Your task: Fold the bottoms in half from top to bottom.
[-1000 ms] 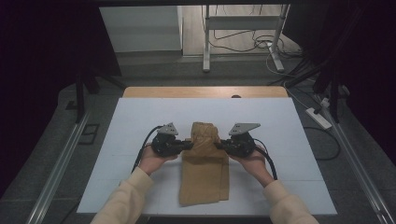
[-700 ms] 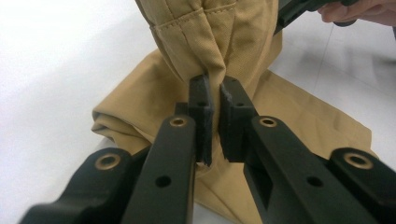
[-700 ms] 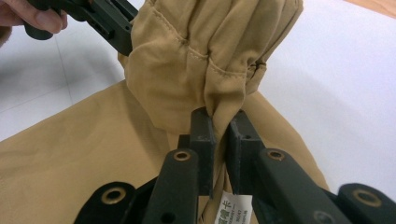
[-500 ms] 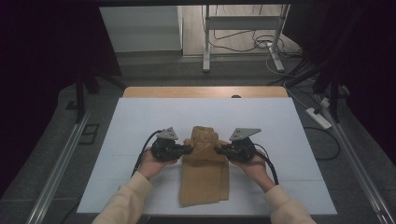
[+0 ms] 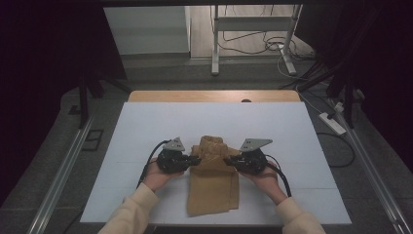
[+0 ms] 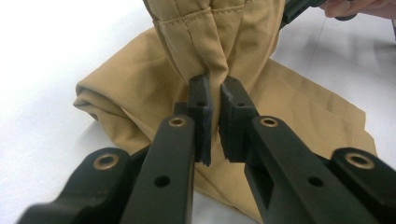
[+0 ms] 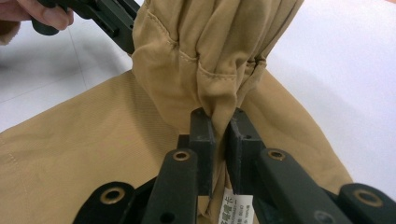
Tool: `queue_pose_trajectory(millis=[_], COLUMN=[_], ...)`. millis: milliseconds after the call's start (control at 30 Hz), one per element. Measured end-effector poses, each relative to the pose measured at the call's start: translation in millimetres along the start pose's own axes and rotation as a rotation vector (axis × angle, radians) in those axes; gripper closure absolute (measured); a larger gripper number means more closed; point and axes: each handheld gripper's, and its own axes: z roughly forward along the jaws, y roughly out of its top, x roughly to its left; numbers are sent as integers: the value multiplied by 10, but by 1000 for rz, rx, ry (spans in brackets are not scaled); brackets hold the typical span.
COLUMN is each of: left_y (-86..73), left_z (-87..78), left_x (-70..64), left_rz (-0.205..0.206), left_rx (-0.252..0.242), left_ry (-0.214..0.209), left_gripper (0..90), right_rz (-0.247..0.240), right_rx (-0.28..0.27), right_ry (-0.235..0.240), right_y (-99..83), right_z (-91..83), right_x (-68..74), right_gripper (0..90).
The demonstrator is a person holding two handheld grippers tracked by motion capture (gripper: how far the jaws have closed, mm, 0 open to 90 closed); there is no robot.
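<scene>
Two pairs of tongs pinch the tan trousers (image 5: 213, 181) from either side, the left tongs (image 6: 214, 116) and the right tongs (image 7: 219, 140) each pressed together on a bunched fold of cloth. The trousers lie at the near middle of the white tabletop (image 5: 146, 122), their far end gathered up between the hands. The folds held are thin, so I judge a quick lift or uneven pull could let one slip free, spoiling the fold and dropping that side.
</scene>
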Motion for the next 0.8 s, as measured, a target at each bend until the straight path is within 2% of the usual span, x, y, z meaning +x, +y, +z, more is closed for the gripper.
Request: queue_pose_trajectory(millis=[800], left_y=[-123], left_z=[-20], left_x=[-94], left_rz=[0], left_rx=[8], left_ry=[-12], left_gripper=[808], right_rz=[-22], right_rx=[18], right_ry=[6], right_y=[-115], right_z=[-75], right_x=[144], right_gripper=[799])
